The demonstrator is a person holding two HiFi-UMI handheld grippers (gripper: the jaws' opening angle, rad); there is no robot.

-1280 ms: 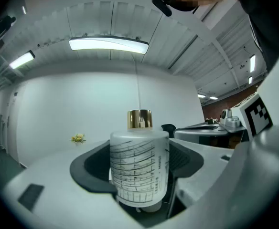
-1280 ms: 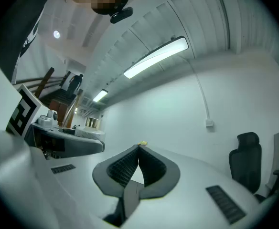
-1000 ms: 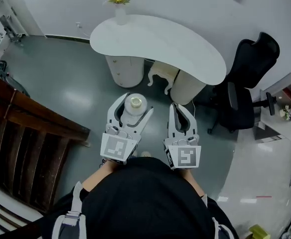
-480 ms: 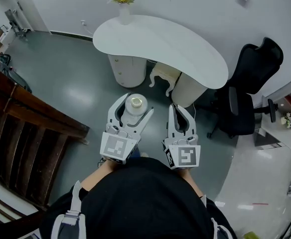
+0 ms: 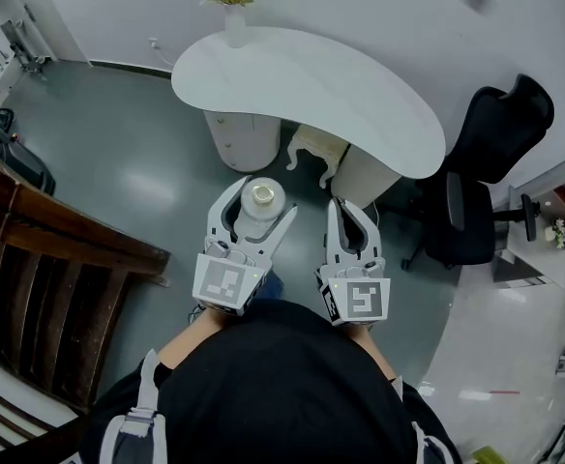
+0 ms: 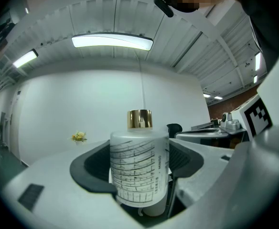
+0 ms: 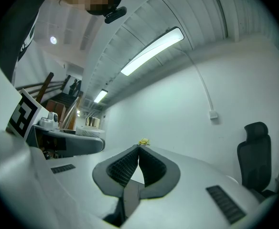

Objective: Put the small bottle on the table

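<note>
A small frosted white bottle (image 5: pixel 259 204) with a gold cap (image 6: pixel 139 119) stands upright between the jaws of my left gripper (image 5: pixel 256 204), which is shut on it; its printed label (image 6: pixel 138 168) shows in the left gripper view. The bottle is held over the grey floor, short of the white kidney-shaped table (image 5: pixel 302 90) ahead. Beside it on the right, my right gripper (image 5: pixel 350 214) is shut with nothing in it; its dark ribbed pads (image 7: pixel 130 166) meet at the tips in the right gripper view.
A white vase of yellow flowers (image 5: pixel 233 13) stands at the table's far left end. A black office chair (image 5: pixel 481 177) is to the right of the table. A dark wooden stair railing (image 5: pixel 50 269) runs along the left. A shelf (image 5: pixel 558 206) sits at far right.
The view has shifted slightly; the table sits a little nearer to the grippers. Both grippers keep their hold and pose, the bottle still in the left one.
</note>
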